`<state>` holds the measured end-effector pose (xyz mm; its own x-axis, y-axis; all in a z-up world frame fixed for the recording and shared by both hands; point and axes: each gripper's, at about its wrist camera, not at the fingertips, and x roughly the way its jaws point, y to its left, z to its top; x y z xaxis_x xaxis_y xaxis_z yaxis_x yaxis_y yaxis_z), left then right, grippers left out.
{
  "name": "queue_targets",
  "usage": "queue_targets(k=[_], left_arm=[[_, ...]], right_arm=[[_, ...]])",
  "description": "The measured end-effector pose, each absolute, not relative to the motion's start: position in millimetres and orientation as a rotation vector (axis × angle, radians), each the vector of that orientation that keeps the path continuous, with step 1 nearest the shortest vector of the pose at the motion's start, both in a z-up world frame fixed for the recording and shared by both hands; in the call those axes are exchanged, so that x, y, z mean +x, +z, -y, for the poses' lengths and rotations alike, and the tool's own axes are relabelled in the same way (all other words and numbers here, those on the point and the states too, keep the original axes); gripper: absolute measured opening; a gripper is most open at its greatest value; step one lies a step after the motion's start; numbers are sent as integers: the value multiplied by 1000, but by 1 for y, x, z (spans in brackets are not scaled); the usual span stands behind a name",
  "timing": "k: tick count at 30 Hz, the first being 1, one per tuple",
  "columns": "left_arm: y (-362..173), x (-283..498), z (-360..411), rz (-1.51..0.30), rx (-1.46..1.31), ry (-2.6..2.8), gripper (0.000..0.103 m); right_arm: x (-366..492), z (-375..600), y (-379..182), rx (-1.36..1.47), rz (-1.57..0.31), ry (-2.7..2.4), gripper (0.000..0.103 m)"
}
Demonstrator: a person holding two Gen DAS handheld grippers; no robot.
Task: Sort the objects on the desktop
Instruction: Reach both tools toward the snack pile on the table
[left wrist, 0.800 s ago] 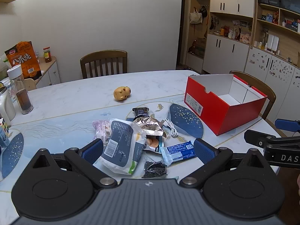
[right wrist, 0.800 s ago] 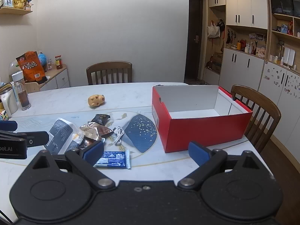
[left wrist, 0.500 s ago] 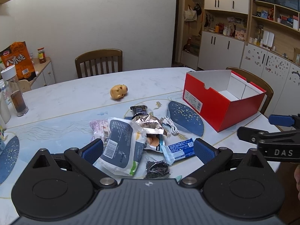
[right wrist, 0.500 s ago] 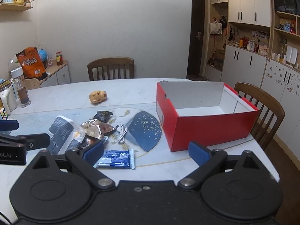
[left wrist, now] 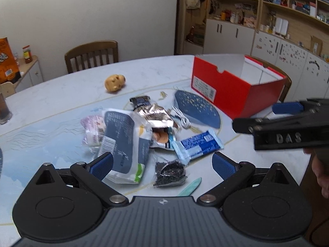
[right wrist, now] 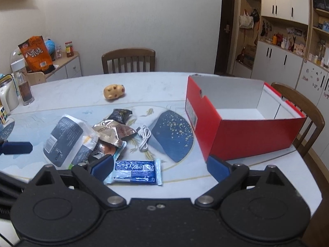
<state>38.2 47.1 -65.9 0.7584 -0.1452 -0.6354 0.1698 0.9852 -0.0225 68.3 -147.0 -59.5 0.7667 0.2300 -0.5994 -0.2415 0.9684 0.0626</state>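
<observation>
- the left gripper [left wrist: 162,162] hangs over the near side of the table [left wrist: 61,103], its blue pads spread wide with nothing between them.
- the right gripper [right wrist: 160,167] is likewise wide apart and grips nothing; its side shows at the right of the left view.
- a heap of snack packets lies mid-table: a large grey-and-white bag [left wrist: 123,144], a silver foil packet [left wrist: 156,117], a blue wafer bar [right wrist: 134,171] and a small dark packet [left wrist: 169,173].
- a coiled white cable [right wrist: 145,138] lies just beside the heap.
- a tan toy [right wrist: 114,91] sits apart, farther back.
- the red box [right wrist: 244,123] stands open and empty at the right.
</observation>
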Motion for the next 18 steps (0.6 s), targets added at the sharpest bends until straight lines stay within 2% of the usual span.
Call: queue_targets(k=[10, 18], left_arm=[[-94, 55, -50, -723, 46, -204, 102], [-106, 66, -47, -739, 57, -231, 96]], right_arm=[[94, 135, -82, -6, -708, 253, 97], [106, 126, -94, -6, -742, 270, 97]])
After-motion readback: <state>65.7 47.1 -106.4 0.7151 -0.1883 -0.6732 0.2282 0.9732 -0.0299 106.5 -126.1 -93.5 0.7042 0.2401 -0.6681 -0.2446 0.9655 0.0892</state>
